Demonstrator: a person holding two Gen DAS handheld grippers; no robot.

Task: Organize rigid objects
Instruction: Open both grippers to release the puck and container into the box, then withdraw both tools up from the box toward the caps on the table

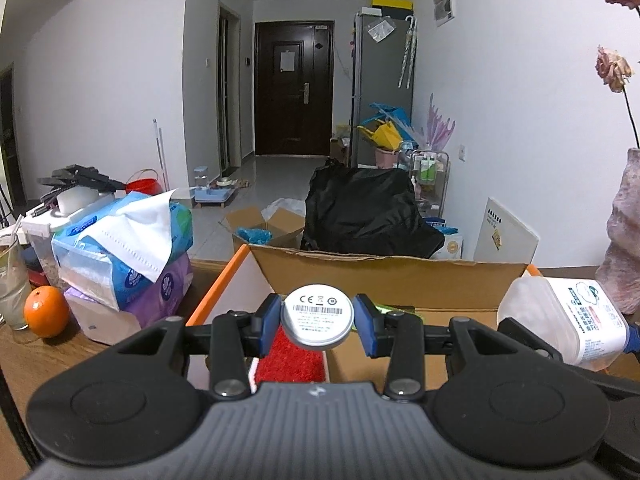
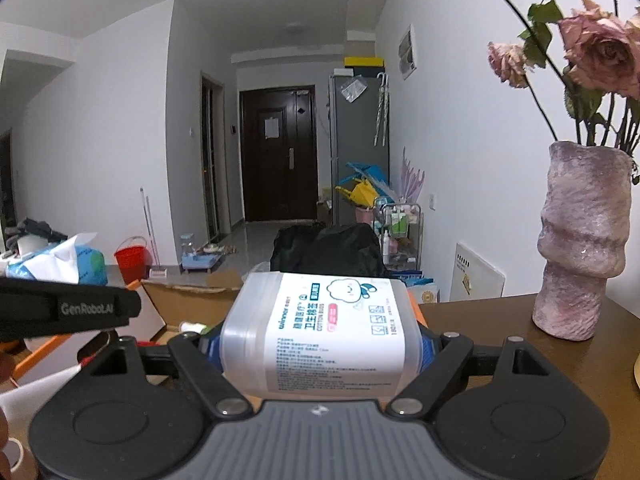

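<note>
Evidently both loads are mid-carry toward the cardboard box (image 1: 384,276). The left hand-held gripper (image 1: 318,322) is clamped on a round metal tin (image 1: 318,316), held above the box's red-lined compartment (image 1: 290,360). The right hand-held gripper (image 2: 320,344) is clamped on a clear cotton-bud box (image 2: 324,328), over the tabletop (image 2: 500,344) beside the carton. Next, each needs lowering into a compartment before its jaws part.

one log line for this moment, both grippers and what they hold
left gripper: shut on round metal disc | right gripper: shut on cotton bud box | both over cardboard box
</note>
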